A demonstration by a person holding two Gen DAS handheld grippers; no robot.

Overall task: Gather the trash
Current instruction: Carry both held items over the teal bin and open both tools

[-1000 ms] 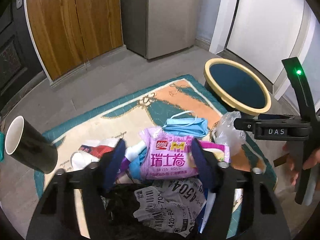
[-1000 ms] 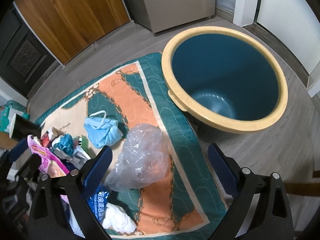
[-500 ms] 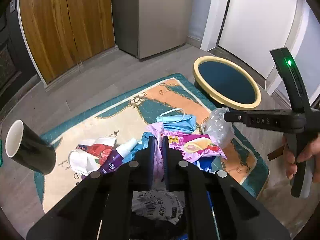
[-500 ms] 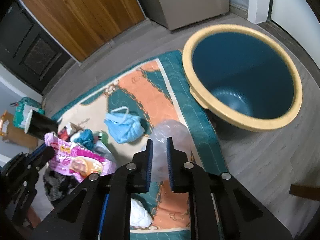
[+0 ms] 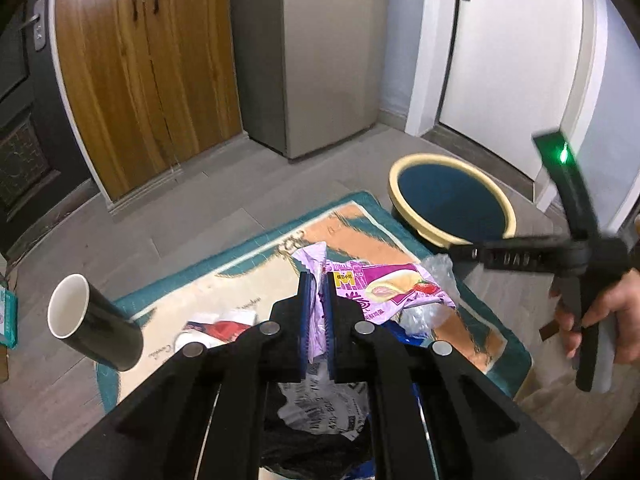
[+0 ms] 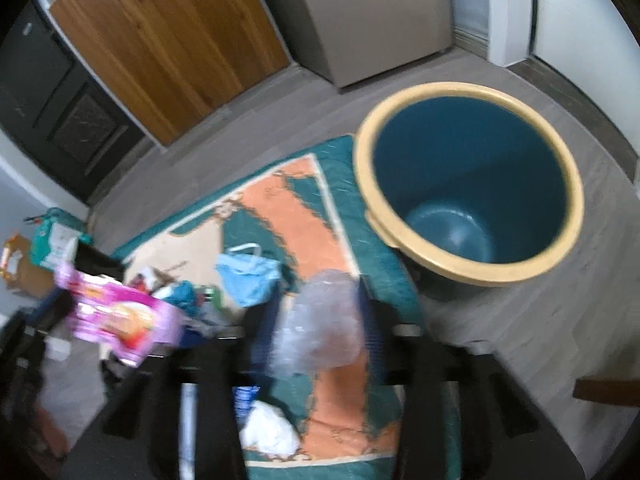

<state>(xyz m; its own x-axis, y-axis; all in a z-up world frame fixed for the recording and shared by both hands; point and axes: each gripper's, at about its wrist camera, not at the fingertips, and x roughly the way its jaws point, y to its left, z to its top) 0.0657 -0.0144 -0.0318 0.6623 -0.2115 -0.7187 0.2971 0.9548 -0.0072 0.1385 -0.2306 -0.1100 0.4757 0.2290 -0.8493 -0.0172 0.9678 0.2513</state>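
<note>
My left gripper [image 5: 316, 292] is shut on a pink snack wrapper [image 5: 372, 284] and holds it above the rug; the wrapper also shows in the right wrist view [image 6: 120, 316]. My right gripper [image 6: 316, 320] holds a crumpled clear plastic bag [image 6: 316, 332] between its fingers, lifted off the rug; this view is blurred. The bag also shows in the left wrist view [image 5: 440, 276]. The blue bin with a cream rim [image 6: 472, 184] stands empty to the right of the rug, and shows in the left wrist view [image 5: 452, 204].
On the patterned rug [image 6: 304, 208] lie a blue face mask [image 6: 248, 276], white crumpled paper [image 6: 268, 428], a shipping label [image 5: 324, 408] and other litter. A black paper cup [image 5: 92, 328] sits at the left. Wooden cabinets and a fridge stand behind.
Both grippers closed on their items and lifted them: the left raised the pink wrapper, the right raised the clear bag. The right wrist view has shifted towards the bin.
</note>
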